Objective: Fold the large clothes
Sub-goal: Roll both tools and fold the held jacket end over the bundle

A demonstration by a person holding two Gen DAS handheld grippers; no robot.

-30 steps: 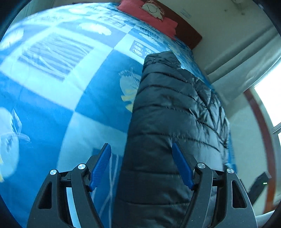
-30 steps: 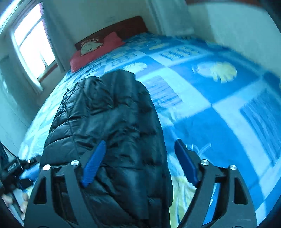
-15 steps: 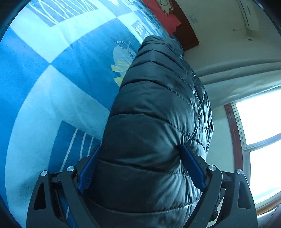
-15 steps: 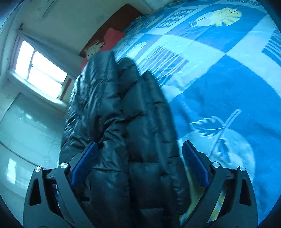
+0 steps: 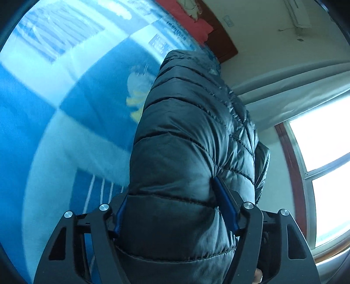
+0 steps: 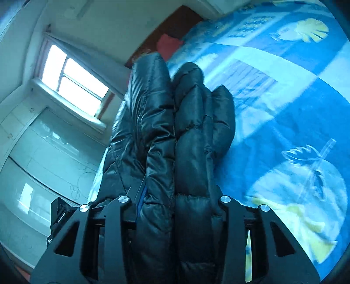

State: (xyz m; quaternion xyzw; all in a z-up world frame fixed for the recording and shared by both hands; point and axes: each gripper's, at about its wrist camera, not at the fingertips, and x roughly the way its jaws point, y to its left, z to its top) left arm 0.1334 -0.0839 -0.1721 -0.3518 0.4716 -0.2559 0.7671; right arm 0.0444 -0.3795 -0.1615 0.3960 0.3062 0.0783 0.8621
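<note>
jacket: black quilted puffer [image 5: 188, 157], folded lengthwise into a thick strip along the window-side edge of the bed [image 5: 43, 135]; its near end is bunched between both sets of tongs, its far end reaches toward the red pillow [image 5: 186, 15].
left tongs: [image 5: 175, 209] their jaws have just been closing and now pinch one fat layer of the jacket's near end; the blue pad [image 5: 225, 207] on the right side is dug into the padding, the left pad is mostly hidden behind it.
right tongs: [image 6: 177, 201] also just closing, now squeezed onto a stack of several layers [image 6: 188, 153]; the pads are buried in the fabric and cannot be seen.
risk, slip: the shell looks slick and the fill springy, so a bite on puffed air rather than cloth could let the jacket slide out once its weight comes on.
risk, uneven hold: the right tongs grip more layers than the left, so a lift may carry one side and let the other sag, skewing the fold.
risk, unfolding: the layers seen from the right wrist sit side by side, not pinned; a quick swing could spring them apart.
risk, edge: the jacket lies near the bed's edge, so a dropped end might fall off toward the window [image 5: 323, 166].
unclear: whether the inner layers are truly caught.
</note>
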